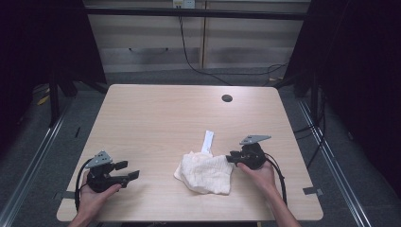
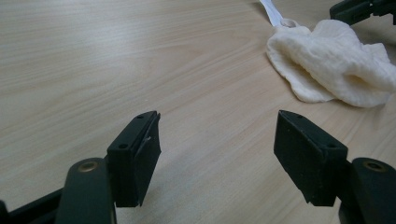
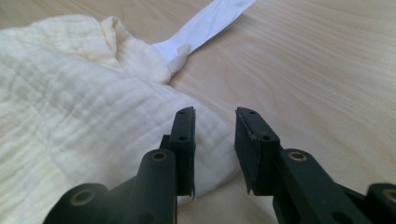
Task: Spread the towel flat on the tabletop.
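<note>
Lower centre on the table [image 1: 156, 118], a cream cloth [image 1: 208, 172]; right gripper [image 1: 230, 158] fingers parted beside it, left gripper [image 1: 128, 171] fingers spread wide, lower left.

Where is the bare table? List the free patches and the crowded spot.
Free: the far half of the table up to the round hole, and the stretch between the left hand-held gripper and the cloth. Crowded: the right hand-held gripper sits at the cloth's edge.
</note>
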